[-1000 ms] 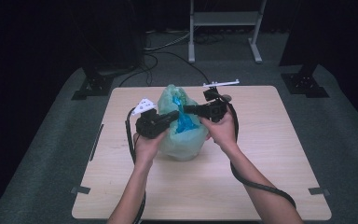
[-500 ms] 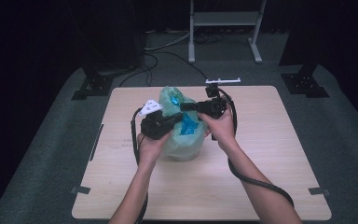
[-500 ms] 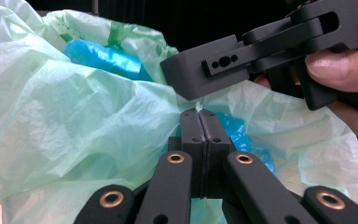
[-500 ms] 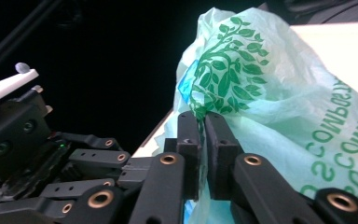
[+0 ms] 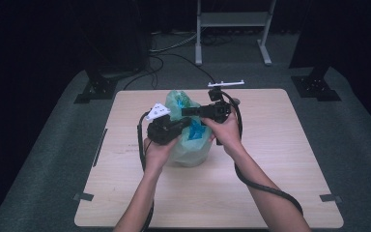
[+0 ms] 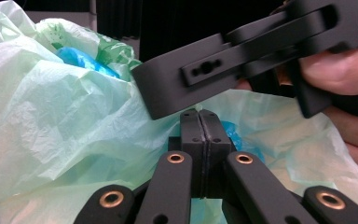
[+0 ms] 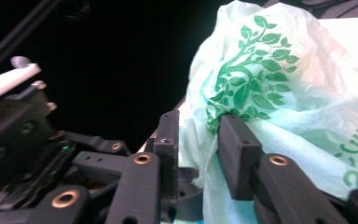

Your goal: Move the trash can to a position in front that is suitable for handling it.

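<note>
while leaf print (image 7: pixel 247 88) faces the right gripper view, blue contents (image 5: pixel 195 133) show above.

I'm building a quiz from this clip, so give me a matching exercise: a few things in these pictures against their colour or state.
Things:
1. left gripper
2. right gripper
3. plastic bag
4. item inside the bag
5. table

Descriptions:
a. blue
b. pale green with a leaf print
c. light wood
d. jaws apart, bag film between them
e. jaws pressed together on bag film

Pairs: 1-e, 2-d, 3-b, 4-a, 5-c
</note>
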`<state>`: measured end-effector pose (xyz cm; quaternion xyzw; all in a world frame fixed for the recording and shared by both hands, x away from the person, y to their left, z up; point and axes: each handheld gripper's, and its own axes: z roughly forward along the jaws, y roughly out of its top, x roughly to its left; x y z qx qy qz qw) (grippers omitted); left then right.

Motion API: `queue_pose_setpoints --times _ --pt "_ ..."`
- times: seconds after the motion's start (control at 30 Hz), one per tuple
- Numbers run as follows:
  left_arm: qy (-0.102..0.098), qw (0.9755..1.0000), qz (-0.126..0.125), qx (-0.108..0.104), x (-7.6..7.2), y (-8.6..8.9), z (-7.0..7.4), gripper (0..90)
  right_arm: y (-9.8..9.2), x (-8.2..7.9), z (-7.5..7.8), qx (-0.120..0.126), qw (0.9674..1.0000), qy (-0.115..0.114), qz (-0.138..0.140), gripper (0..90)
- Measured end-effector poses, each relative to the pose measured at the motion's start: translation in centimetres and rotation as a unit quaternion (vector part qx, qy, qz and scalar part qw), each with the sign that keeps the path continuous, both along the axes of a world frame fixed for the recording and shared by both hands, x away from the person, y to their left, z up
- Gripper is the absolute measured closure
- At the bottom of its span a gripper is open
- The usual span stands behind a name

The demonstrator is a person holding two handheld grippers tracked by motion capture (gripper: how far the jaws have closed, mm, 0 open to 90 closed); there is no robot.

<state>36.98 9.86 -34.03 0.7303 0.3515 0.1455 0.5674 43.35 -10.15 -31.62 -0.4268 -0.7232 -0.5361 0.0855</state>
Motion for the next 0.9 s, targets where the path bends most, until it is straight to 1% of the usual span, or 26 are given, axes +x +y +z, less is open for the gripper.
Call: queue_pose_setpoints --times 0.07,0.1,0.17,0.23,0.33,0.47,0.53,0.6,0.7,0.77,0.83,0.9 --pt "-0.001 1.0000 0.000 0.000 -0.1 0.0 0.1 90.0 0.2 0.0 0.1 -0.020 0.9998 -0.004 -0.004 81.8" --pt "-0.002 1.0000 -0.001 0.003 -0.1 0.0 0.1 90.0 0.3 0.0 0.2 -0.029 0.9995 -0.004 -0.008 85.6" --pt "-0.002 1.0000 -0.003 0.003 -0.2 0.1 0.1 89.1 0.4 0.0 0.2 -0.034 0.9993 -0.006 -0.014 90.0" --pt "-0.001 1.0000 -0.005 0.002 -0.3 0.1 0.1 86.3 0.4 0.0 0.2 -0.037 0.9991 -0.007 -0.019 90.0" --pt "0.003 0.9999 -0.009 -0.005 -0.4 0.4 0.2 78.6 0.1 0.1 0.1 -0.033 0.9991 -0.005 -0.026 90.0" --pt "0.010 0.9997 -0.002 -0.021 -0.6 1.1 0.3 67.7 -0.5 0.2 -0.1 -0.024 0.9992 0.000 -0.033 90.0" --pt "0.009 0.9996 0.004 -0.026 -0.7 1.5 0.3 64.4 -0.8 0.3 -0.2 -0.019 0.9992 0.000 -0.035 90.0" --pt "0.011 0.9994 0.011 -0.032 -0.7 1.8 0.3 57.3 -1.0 0.2 -0.2 -0.018 0.9991 -0.002 -0.038 90.0" --pt "0.014 0.9989 0.019 -0.041 -0.8 2.4 0.3 49.4 -1.2 0.1 -0.1 -0.013 0.9991 -0.004 -0.040 90.0" --pt "0.016 0.9985 0.021 -0.047 -0.8 2.7 0.4 44.8 -1.4 0.1 -0.1 -0.009 0.9991 -0.002 -0.041 90.0" --pt "0.017 0.9987 0.020 -0.044 -0.9 2.9 0.4 38.7 -1.5 0.1 -0.1 -0.008 0.9991 -0.002 -0.041 90.0" --pt "0.018 0.9984 0.020 -0.049 -1.1 3.0 0.4 35.3 -1.6 0.0 0.0 -0.005 0.9991 -0.004 -0.041 90.0"
